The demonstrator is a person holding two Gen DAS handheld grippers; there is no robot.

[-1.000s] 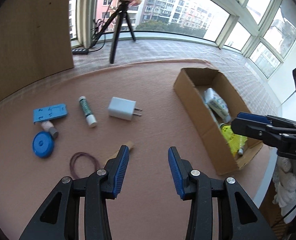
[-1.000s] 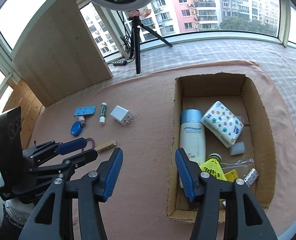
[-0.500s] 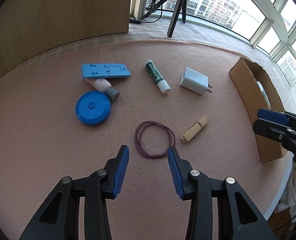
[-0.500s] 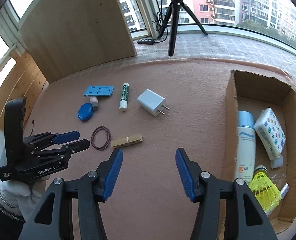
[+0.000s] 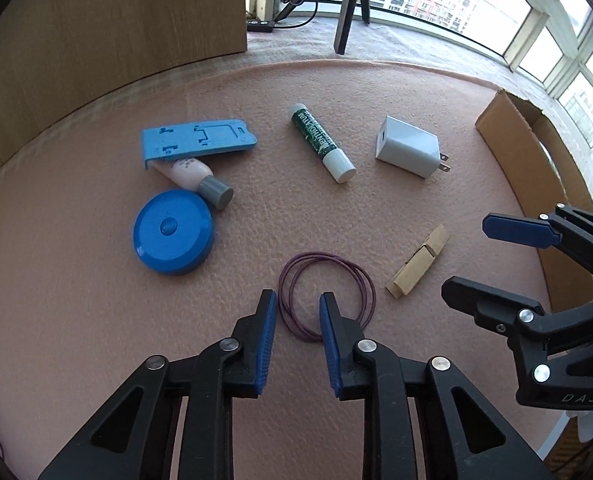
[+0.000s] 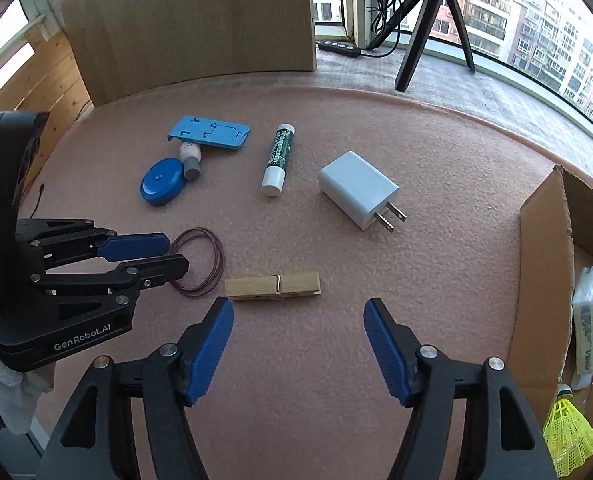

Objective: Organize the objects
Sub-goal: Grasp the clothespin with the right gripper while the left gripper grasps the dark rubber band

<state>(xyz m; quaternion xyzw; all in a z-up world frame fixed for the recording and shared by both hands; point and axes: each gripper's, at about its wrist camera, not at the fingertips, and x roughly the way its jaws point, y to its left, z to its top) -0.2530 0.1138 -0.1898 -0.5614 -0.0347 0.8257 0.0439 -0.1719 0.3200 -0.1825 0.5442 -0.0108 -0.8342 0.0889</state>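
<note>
A purple rubber band [image 5: 324, 256] lies on the pink felt mat. My left gripper [image 5: 296, 296] points down over it; its jaws are closing with the band's left strands between them, pads not pressing. From the right wrist view the left gripper [image 6: 175, 253] reaches over the band [image 6: 219, 258]. A wooden clothespin [image 6: 272, 286] lies just beyond my right gripper [image 6: 298, 304], whose jaws are opening with nothing between them. In the left wrist view the right gripper [image 5: 468, 260] hangs right of the clothespin [image 5: 418, 266].
Further back lie a white charger [image 5: 408, 152], a green lip balm stick [image 5: 322, 142], a blue phone stand [image 5: 198, 142], a small pink tube [image 5: 192, 174] and a blue tape measure [image 5: 172, 236]. The cardboard box [image 6: 544, 260] at right holds a tissue pack [image 6: 588, 320] and yellow shuttlecock [image 6: 568, 436].
Both grippers swung left from the box and sank toward the mat. The left jaws narrowed around the rubber band's edge. The right jaws widened near the clothespin.
</note>
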